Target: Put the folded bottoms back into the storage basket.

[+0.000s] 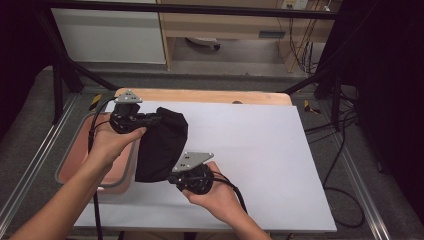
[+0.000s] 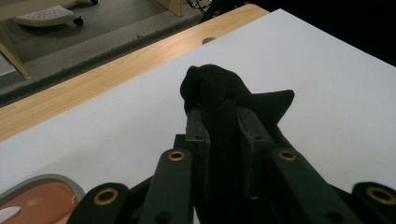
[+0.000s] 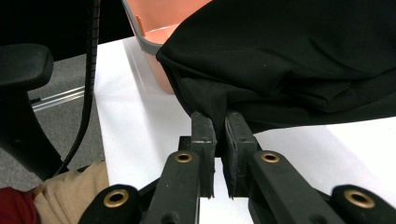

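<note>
Cloth (image 1: pixel 161 145), black, held above counter (image 1: pixel 260 150), just beside pink tray (image 1: pixel 75 150). Left gripper (image 1: pixel 150 120) jaws pinching far bunched edge; right gripper (image 1: pixel 175 176) jaws pressed together on near corner. Two-point hold likely keeps cloth stretched for spreading or folding.

Both arms are bare to the elbow. Each claw, left claw (image 1: pixel 150 120) and right claw (image 1: pixel 172 177), is black with brass-ringed rivets, a grey three-cornered top plate and a trailing black cable.
</note>
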A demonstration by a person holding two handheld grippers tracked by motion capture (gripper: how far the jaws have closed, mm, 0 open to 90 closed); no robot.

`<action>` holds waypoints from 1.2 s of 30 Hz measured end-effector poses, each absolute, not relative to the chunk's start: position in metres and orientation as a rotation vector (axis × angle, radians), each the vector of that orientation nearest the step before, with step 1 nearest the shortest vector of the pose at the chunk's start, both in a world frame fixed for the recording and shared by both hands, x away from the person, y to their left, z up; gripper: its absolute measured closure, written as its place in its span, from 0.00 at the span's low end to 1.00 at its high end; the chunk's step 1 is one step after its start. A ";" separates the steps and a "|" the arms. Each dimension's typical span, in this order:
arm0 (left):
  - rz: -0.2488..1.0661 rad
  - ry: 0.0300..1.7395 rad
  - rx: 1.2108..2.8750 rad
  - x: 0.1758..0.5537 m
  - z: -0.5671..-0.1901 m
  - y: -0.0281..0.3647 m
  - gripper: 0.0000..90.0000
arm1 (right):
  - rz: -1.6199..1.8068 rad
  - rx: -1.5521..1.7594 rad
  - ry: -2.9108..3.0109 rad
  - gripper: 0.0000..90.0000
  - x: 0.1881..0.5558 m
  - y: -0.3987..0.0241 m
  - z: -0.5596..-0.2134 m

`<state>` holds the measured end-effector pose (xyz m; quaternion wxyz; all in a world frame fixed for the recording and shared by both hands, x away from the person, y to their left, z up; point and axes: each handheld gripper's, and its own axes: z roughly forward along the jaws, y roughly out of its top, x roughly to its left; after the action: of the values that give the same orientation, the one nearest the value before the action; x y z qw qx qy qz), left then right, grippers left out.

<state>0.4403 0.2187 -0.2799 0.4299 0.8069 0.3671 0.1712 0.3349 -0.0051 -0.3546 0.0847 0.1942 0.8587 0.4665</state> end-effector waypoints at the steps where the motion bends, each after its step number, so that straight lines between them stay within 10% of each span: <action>1: 0.426 0.917 2.012 0.440 -0.280 0.219 0.86 | 1.393 0.580 2.562 0.94 0.335 -0.004 -0.355; 36: 0.444 0.986 1.976 0.443 -0.275 0.269 0.85 | 1.407 0.503 2.585 0.94 0.350 0.043 -0.350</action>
<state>0.4431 0.2686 -0.2746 0.4299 0.7920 0.3951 0.1781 0.3500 0.0427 -0.3501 0.0781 0.1680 0.8631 0.4698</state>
